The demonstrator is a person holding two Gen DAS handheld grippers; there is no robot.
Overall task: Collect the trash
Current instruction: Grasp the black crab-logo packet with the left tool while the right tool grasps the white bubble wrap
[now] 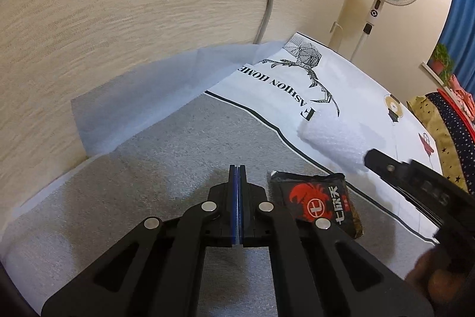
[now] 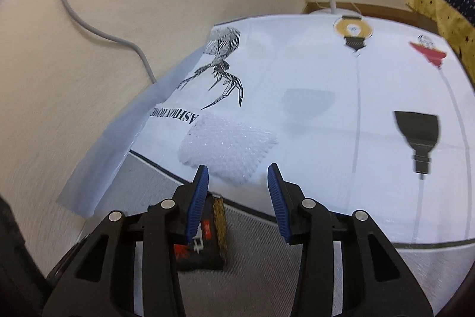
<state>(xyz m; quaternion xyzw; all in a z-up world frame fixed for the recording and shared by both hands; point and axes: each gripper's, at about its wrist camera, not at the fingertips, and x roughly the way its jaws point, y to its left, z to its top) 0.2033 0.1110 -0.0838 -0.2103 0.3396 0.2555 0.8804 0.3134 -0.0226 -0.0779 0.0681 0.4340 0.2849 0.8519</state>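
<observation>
Right wrist view: the right hand-held gripper (image 2: 237, 177) hangs half open, empty, bubble wrap (image 2: 227, 149) just ahead on the tabletop (image 2: 326, 168), packet (image 2: 204, 242) below-left. Straddle the wrap's near edge, probably springy, then close. Left hand-held gripper (image 1: 237, 171) is closed, empty.

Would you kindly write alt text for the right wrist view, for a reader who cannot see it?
The right gripper is open and empty, aimed at a piece of bubble wrap on a printed white tablecloth. A black snack packet lies below its left finger, on a grey area.
</observation>
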